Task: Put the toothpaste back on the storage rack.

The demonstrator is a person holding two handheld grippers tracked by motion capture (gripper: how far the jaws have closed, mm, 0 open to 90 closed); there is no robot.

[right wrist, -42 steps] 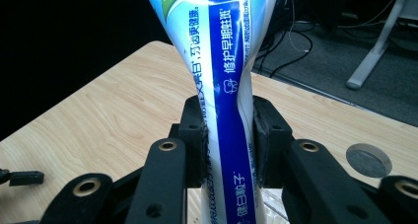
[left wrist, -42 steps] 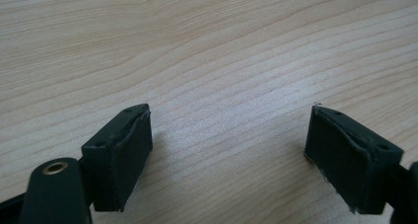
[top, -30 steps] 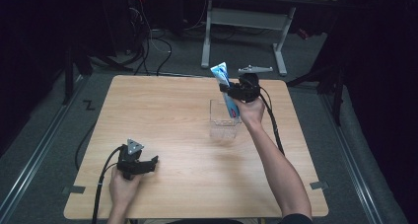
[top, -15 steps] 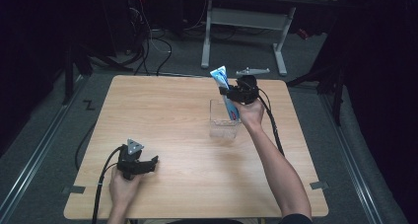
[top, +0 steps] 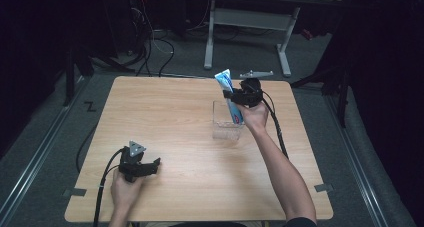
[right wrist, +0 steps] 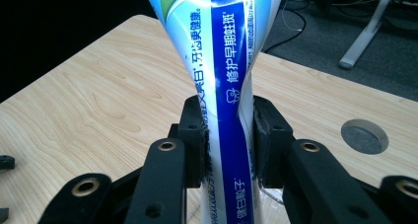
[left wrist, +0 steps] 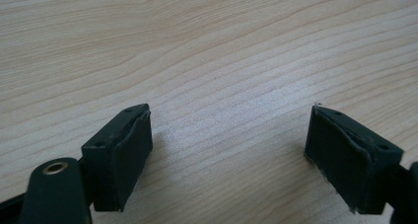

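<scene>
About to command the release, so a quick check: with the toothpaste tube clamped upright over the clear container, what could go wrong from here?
1. The right gripper pinches the toothpaste tube at a twisted, squeezed waist; paste may be forced out, or the tube may slip.
2. The clear container looks light and nothing steadies it, since the left gripper sits open far off; pushing the tube in could tip or slide it.
3. The tall tube may topple the container on release.

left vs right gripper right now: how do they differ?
The left gripper has its jaws wide open with nothing between them; the right gripper is shut on the toothpaste tube. The left sits low at the table's near edge; the right is at the far side, over the clear container. Both are black, hand-held, cabled.
</scene>
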